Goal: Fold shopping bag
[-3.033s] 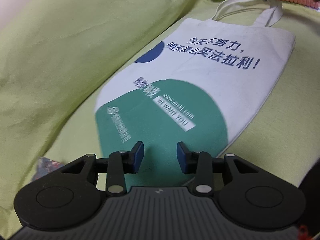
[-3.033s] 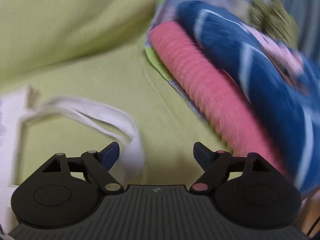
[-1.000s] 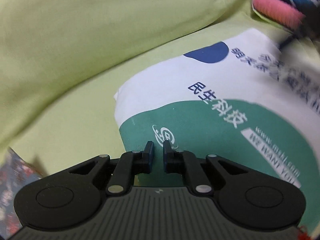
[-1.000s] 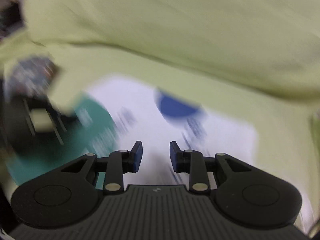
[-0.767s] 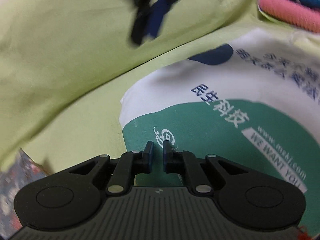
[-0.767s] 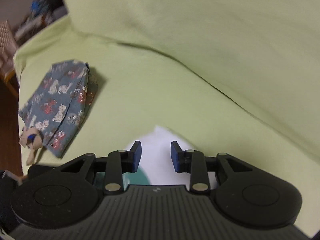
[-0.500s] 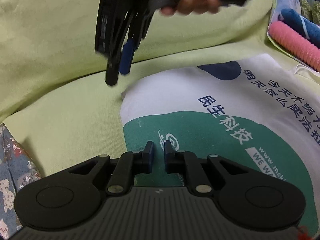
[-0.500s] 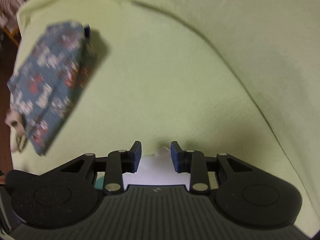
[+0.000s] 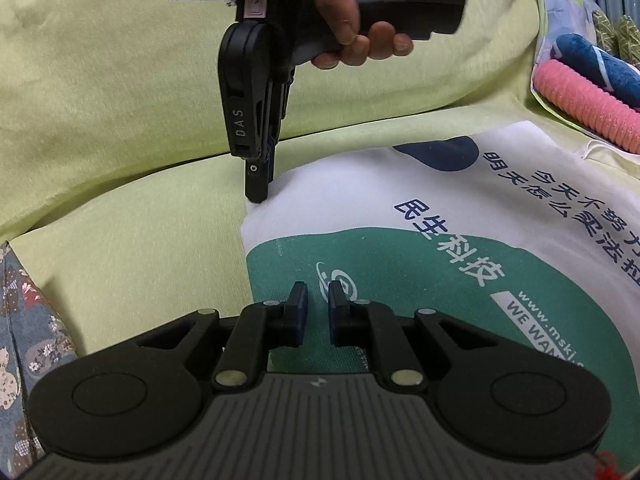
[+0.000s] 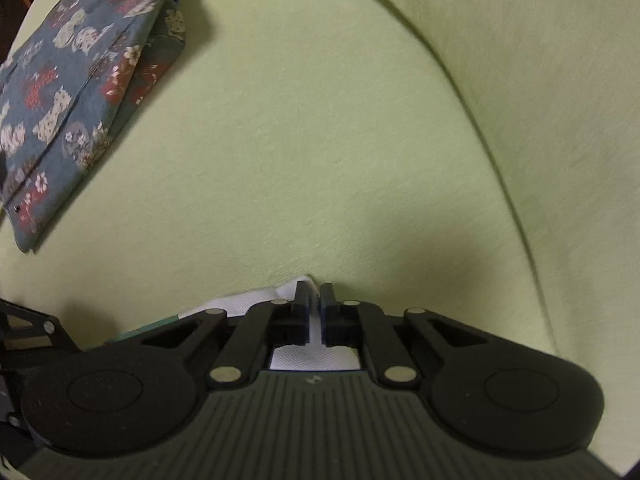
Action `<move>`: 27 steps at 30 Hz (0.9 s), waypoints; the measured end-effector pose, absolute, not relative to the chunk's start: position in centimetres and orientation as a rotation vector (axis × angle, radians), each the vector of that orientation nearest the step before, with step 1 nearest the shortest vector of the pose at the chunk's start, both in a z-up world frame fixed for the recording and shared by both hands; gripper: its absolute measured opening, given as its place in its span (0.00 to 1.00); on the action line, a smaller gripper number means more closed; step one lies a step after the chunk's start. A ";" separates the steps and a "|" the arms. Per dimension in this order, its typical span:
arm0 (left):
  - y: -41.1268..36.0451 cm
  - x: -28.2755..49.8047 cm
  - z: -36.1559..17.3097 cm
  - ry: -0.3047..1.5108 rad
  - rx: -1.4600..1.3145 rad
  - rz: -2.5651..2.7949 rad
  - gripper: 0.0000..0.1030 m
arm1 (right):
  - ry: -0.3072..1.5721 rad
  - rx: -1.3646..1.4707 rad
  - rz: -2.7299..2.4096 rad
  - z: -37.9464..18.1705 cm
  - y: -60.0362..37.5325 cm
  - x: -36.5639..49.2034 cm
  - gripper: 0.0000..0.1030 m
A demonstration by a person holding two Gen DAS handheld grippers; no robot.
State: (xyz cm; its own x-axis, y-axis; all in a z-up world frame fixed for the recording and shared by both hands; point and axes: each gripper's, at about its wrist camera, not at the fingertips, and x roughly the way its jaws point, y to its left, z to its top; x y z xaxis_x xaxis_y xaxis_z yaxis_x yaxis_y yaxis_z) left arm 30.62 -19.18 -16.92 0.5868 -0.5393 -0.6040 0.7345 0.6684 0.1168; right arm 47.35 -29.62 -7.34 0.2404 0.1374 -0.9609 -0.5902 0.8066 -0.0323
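A white shopping bag (image 9: 400, 216) with a green patch, a blue patch and dark print lies flat on a light green sheet (image 9: 140, 264). My left gripper (image 9: 314, 308) sits at the bag's near bottom edge. Its fingers are shut to a narrow gap, with green-printed cloth between them. A hand (image 9: 348, 20) holds my right gripper (image 9: 258, 192) pointing straight down onto the bag's far bottom corner. In the right wrist view the right gripper (image 10: 315, 304) is shut on that white corner (image 10: 248, 302). The handles are out of view.
A folded blue-grey patterned cloth (image 10: 68, 80) lies left of the bag, and its edge (image 9: 24, 340) shows by my left gripper. A green cushion (image 9: 100, 60) rises behind the bag. A pink roll (image 9: 580, 100) and a blue roll (image 9: 592, 60) lie far right.
My right gripper swung from the handle end to the bag's far bottom corner, came down and shut on it. My left gripper, open three seconds ago, has shut on the near edge.
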 end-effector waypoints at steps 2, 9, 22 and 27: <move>-19.3 30.5 -16.9 0.557 0.383 -0.757 0.10 | 1.178 -0.444 0.472 -7.7 -29.6 46.4 0.00; -19.2 29.8 -17.2 0.518 0.403 -0.748 0.10 | 0.964 -0.023 0.257 -8.4 -35.7 45.2 0.00; -19.3 29.8 -17.3 0.513 0.402 -0.741 0.11 | 0.916 -0.003 0.274 -10.5 -34.5 41.1 0.00; -19.3 29.7 -17.3 0.509 0.406 -0.739 0.12 | 0.869 0.053 0.233 -8.5 -34.4 41.0 0.05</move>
